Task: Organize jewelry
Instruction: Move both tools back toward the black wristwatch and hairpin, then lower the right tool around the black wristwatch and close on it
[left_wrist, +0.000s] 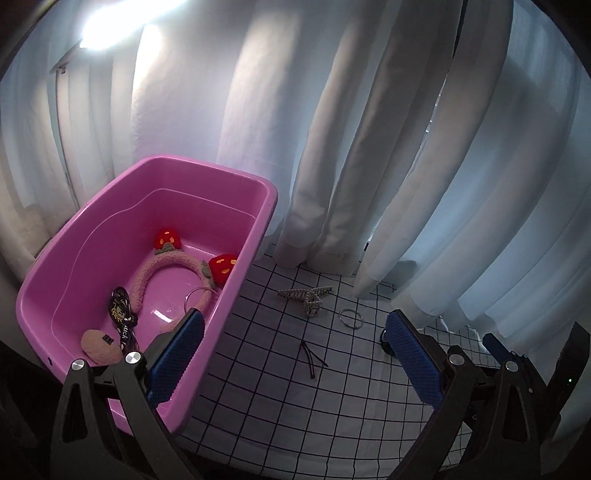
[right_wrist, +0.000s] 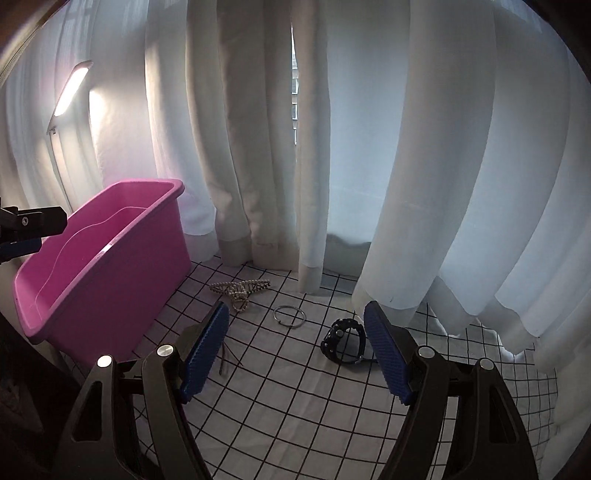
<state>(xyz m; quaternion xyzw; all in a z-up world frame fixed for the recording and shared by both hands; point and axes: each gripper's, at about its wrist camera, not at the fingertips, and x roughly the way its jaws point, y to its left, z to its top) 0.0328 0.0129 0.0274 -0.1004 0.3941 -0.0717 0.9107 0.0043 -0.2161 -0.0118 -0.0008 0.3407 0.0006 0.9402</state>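
Observation:
A pink plastic bin stands at the left on a checked cloth; in it lie a fuzzy pink headband with red mushrooms, a thin hoop, a black strap and a pink puff. On the cloth lie a pearl claw clip, a silver ring bracelet, dark hairpins and a black watch. My left gripper is open and empty, its left finger over the bin's near corner. My right gripper is open and empty above the cloth, with the watch just inside its right finger.
White curtains hang right behind the cloth and brush its far edge. A lit lamp stands behind the bin. The checked cloth reaches toward me. A black finger of the left gripper shows above the bin's left end.

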